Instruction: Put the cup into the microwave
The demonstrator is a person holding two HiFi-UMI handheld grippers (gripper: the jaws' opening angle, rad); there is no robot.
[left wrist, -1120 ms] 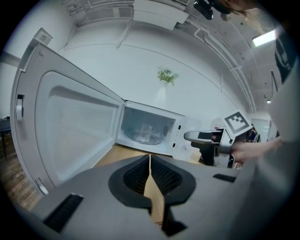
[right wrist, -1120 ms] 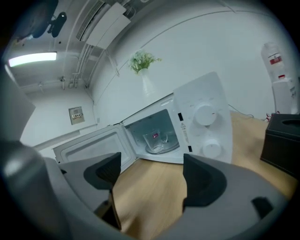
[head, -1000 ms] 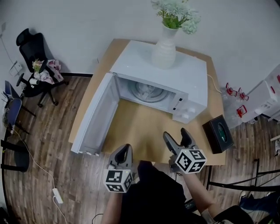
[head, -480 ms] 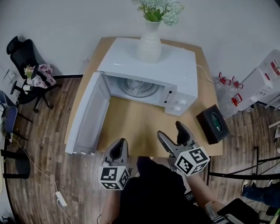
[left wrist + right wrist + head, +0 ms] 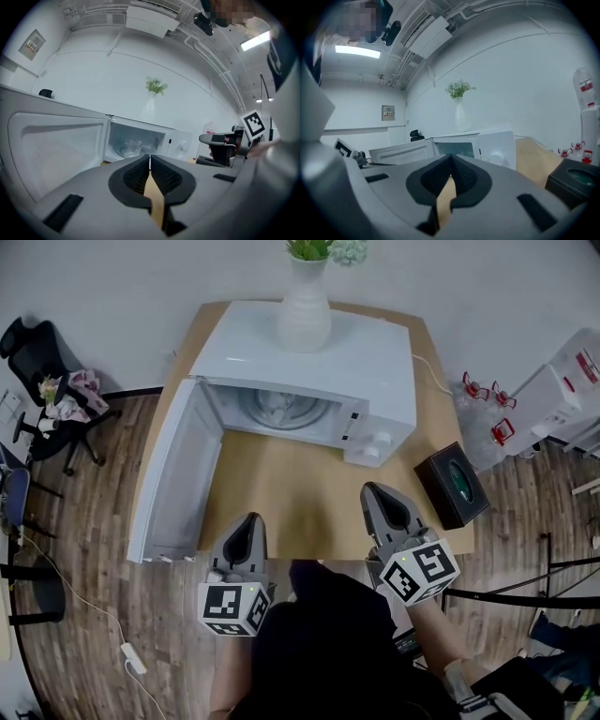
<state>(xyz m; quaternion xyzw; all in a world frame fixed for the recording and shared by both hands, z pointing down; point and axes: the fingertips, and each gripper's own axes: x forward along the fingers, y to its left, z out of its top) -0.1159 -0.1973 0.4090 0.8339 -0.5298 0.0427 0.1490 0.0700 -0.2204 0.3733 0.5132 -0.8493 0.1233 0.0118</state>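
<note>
Cup (image 5: pixel 133 147) sits inside microwave (image 5: pixel 183 144), well ahead of left gripper (image 5: pixel 149 156).

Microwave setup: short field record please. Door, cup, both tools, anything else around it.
microwave: on table, door swung open to the left in head view
cup: clear, inside the cavity
left tool: shut, empty
right tool: just closed, shut, empty
on top: white vase with flowers
to its right: black box
</note>
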